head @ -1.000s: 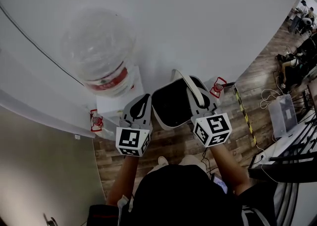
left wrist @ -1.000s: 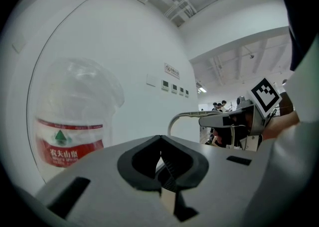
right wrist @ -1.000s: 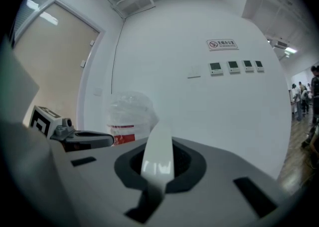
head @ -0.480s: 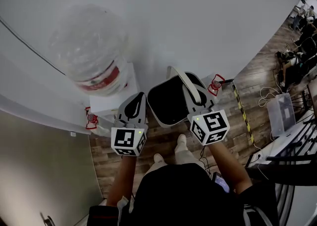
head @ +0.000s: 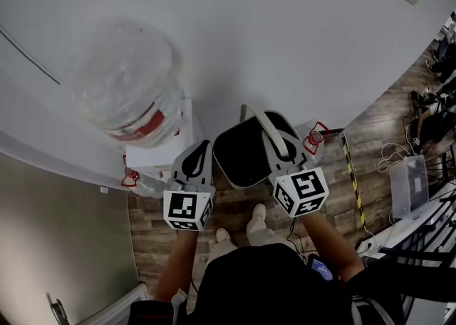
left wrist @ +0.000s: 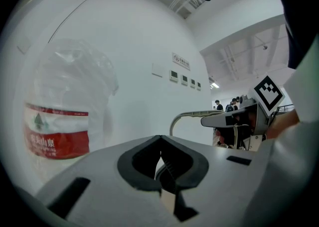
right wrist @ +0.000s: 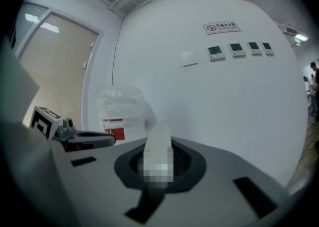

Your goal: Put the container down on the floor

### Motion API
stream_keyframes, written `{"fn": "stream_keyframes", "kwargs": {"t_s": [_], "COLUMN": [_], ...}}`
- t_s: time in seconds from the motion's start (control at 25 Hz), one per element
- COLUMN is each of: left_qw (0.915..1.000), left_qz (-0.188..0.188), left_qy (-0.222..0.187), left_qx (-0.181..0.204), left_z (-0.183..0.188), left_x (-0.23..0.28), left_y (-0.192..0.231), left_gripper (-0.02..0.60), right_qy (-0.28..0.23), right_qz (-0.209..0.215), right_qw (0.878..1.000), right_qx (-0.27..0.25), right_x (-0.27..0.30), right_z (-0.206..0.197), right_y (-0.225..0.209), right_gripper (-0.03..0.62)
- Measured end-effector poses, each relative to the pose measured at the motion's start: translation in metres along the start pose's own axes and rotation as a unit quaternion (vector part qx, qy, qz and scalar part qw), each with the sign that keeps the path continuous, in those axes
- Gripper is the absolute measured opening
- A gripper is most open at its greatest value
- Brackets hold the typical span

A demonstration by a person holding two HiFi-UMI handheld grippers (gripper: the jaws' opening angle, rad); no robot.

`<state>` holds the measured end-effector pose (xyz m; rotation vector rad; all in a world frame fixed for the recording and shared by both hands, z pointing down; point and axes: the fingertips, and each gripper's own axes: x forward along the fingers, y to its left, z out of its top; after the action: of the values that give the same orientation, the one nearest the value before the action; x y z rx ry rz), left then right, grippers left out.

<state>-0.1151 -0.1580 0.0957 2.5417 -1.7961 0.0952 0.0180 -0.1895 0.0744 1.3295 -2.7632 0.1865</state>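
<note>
Plainly, our right gripper (right wrist: 158, 154) is clenched on the container's pale handle (right wrist: 159, 139), which stands up between its jaws in its own view. That view hides the container's body. Our left gripper (left wrist: 160, 140) has its jaws together on nothing. Its view catches only the handle's arc, with the right gripper at its far end. Only in the head view do we see the container (head: 246, 151) itself, white with a dark inside. It is held above the wooden floor (head: 239, 209) between both grippers, near the white wall (head: 271, 38), with the water bottle (head: 125, 85) to its left.
</note>
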Motion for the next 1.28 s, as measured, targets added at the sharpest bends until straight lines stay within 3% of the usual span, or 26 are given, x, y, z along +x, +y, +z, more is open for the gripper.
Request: {"fn": "stream_keyframes", "kwargs": {"t_s": [0.52, 0.92, 1.08, 1.28], "left_qw": [0.9999, 0.9993, 0.9995, 0.9996], "left_qz": [0.007, -0.009, -0.013, 0.008], "left_qy": [0.008, -0.01, -0.017, -0.021], "left_qx": [0.005, -0.035, -0.024, -0.02], "left_z": [-0.017, -0.059, -0.081, -0.121], "left_x": [0.054, 0.076, 0.086, 0.097], "left_y": [0.005, 0.017, 0.019, 0.037], "left_gripper": [0.018, 0.018, 0.018, 0.018], "right_qy": [0.011, -0.004, -0.006, -0.009], "right_qz": [0.015, -0.007, -0.009, -0.019], "right_qw": [1.0, 1.0, 1.0, 1.0], "right_qx": [0.004, 0.016, 0.012, 0.017], "right_x": [0.045, 0.069, 0.082, 0.09], "right_z": [-0.02, -0.065, -0.092, -0.131], "right_y": [-0.038, -0.051, -0.051, -0.052], "right_gripper": [0.028, 0.028, 0.028, 0.028]}}
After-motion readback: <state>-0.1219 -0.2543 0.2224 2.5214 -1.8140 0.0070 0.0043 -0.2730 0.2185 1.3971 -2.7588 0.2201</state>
